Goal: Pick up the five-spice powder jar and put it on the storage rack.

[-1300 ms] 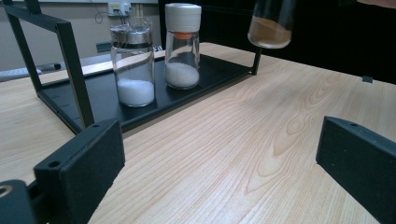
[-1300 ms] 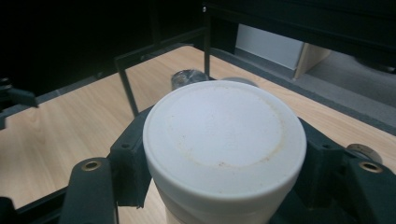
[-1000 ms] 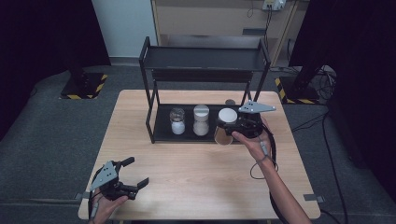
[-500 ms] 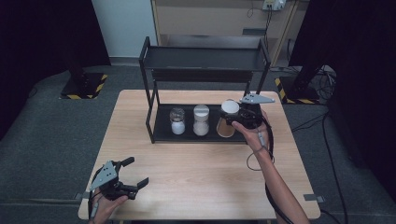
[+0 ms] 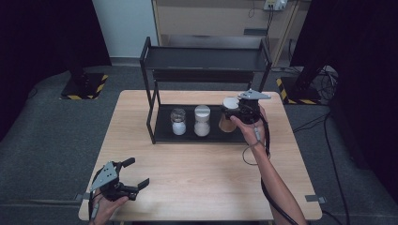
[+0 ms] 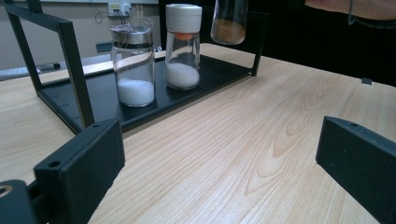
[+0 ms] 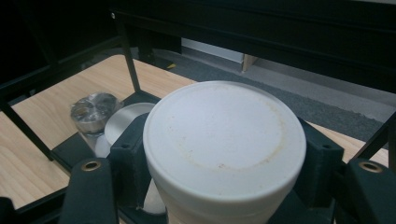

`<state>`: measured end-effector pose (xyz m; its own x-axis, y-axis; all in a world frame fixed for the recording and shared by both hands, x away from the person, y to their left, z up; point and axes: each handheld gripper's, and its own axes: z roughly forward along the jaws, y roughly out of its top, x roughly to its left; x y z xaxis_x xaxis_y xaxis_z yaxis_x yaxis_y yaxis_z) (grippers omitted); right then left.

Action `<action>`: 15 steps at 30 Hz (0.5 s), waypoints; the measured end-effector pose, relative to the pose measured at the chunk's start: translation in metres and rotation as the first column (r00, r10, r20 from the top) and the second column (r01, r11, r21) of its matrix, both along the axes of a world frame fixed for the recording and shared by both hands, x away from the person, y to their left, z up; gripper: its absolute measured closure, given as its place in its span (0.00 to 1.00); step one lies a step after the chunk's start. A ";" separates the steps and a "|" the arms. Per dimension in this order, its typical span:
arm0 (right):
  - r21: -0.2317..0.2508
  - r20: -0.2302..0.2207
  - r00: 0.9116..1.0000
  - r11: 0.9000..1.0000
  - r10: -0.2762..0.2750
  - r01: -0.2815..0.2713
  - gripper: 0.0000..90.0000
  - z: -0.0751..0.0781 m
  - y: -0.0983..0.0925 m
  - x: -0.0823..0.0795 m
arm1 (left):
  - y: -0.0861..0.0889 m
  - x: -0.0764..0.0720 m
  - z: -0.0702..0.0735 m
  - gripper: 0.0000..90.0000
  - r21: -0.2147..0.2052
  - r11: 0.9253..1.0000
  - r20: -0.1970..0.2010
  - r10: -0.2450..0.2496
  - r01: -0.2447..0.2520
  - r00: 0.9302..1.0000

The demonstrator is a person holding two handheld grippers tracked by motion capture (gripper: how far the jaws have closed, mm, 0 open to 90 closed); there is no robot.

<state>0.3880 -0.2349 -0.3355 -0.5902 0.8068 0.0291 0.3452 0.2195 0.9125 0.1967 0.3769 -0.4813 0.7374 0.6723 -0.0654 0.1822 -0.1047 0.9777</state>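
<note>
Right gripper (image 5: 233,114) jaws pinch brown spice jar (image 5: 228,115); left gripper (image 5: 126,176) jaws spread.

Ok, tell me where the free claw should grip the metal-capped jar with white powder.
Grip the metal-capped jar on its straight glass sides just below the cap, coming from the rack's open front. It stands upright, the white-lidded shaker stands close beside it, and the top shelf probably blocks coming from above.

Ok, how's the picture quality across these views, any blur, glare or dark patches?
High view: table evenly lit, surroundings fall to black, everything a little soft. Left gripper view: jars and wood grain sharp, its own jaws in the near corners slightly blurred, glints on the metal-lidded jar's cap. Right gripper view: the white lid up close looks soft, the rack behind is dim.
</note>
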 end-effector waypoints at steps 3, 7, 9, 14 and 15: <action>-0.007 -0.001 1.000 1.000 -0.009 0.009 0.38 -0.003 0.002 0.002 | 0.000 0.000 0.000 0.00 0.000 1.000 0.000 -0.001 0.001 1.000; -0.009 -0.002 1.000 1.000 -0.027 0.027 0.38 -0.009 0.005 0.005 | 0.000 0.000 0.000 0.00 0.000 1.000 0.000 -0.003 0.003 1.000; -0.007 -0.009 0.999 0.999 -0.036 0.036 0.38 -0.012 0.005 0.007 | 0.000 0.000 0.000 0.00 0.001 1.000 0.000 -0.004 0.004 1.000; -0.006 -0.015 0.999 0.999 -0.049 0.049 0.38 -0.020 0.006 0.010 | 0.000 0.001 0.000 0.00 0.001 1.000 -0.001 -0.004 0.004 1.000; -0.003 -0.019 0.998 0.999 -0.053 0.053 0.38 -0.021 0.007 0.010 | 0.000 0.001 0.000 0.00 0.002 1.000 0.000 -0.004 0.004 1.000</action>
<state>0.3982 -0.2284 -0.3563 -0.5457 0.8371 0.0374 0.3735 0.2030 0.9052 0.1975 0.3767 -0.4815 0.7401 0.6693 -0.0647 0.1822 -0.1070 0.9774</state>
